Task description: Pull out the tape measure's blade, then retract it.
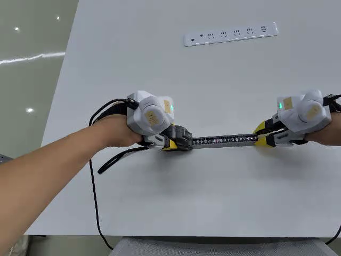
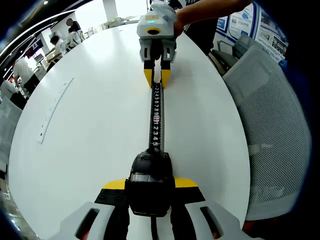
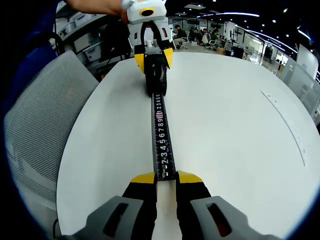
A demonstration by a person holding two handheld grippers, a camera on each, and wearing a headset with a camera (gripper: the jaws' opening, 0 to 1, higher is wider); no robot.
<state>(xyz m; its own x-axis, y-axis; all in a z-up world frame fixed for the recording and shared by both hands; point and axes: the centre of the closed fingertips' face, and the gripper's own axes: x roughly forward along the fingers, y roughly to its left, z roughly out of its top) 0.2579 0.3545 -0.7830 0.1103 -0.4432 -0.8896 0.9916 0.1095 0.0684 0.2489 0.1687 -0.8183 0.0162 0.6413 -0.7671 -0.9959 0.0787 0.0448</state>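
Your left gripper (image 2: 150, 186) holds the tape measure (image 2: 150, 175) by its black body, fingers (image 2: 116, 184) closed against both sides of it. Your right gripper (image 3: 166, 179) has its yellow-tipped fingers (image 3: 145, 178) narrowed onto the free end of the blade (image 3: 161, 130). The blade is drawn out and runs straight between the two grippers, low over the white desk (image 1: 213, 80); whether it touches the surface cannot be told.

In the head view the tape measure sits near the middle of the desk's near edge, the body on your left and the blade reaching to your right. A white power strip (image 1: 232, 33) lies well apart at the far side of the desk. A black cable (image 1: 96, 186) hangs from the left gripper over the near edge.

The two gripper views make the printed numbers on the blade legible, which the head view leaves too small to read. The left gripper view also shows the top of the tape measure's body, which the gripper partly covers in the head view. Both gripper views show a grey mesh chair (image 2: 265, 125) beside the desk. They also show people (image 2: 60, 42) at work in the room behind, well apart from the desk.
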